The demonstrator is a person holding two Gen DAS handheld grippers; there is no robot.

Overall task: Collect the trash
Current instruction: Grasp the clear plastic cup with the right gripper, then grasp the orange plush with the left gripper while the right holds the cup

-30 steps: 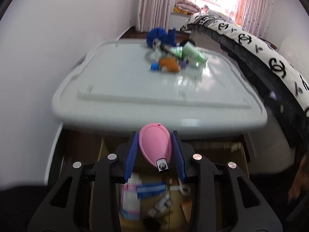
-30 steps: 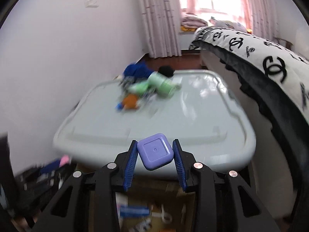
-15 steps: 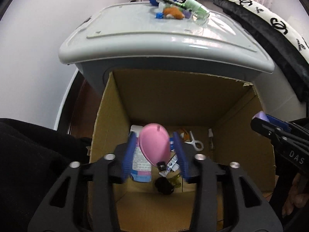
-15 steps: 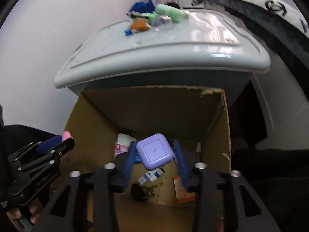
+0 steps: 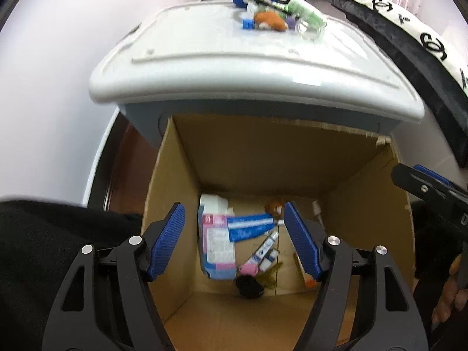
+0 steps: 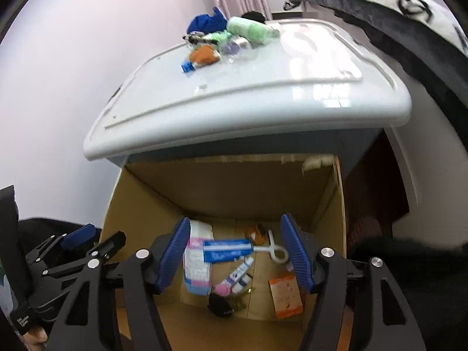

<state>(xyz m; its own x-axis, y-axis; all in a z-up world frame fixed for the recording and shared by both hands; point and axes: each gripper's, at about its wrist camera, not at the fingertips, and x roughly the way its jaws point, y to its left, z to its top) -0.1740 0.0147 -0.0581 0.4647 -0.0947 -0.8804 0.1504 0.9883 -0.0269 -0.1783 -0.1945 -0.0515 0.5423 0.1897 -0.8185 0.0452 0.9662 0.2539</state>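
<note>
— Grippers, both of them: what's in them?
— Nothing. The left gripper (image 5: 235, 241) has just been opening, its blue pads (image 5: 166, 241) spread wide with only air between. Same for the right gripper (image 6: 235, 251), jaws just parted and bare.
— And the trash?
— Down in the cardboard box (image 5: 228, 158), below and beyond the fingertips: a pink-and-blue carton (image 6: 196, 266), a blue tube (image 6: 226, 251), a small pink piece (image 5: 248, 269). More litter (image 6: 225, 39) sits on the grey bin lid (image 6: 263, 87), far ahead of both pairs of fingers.
</note>
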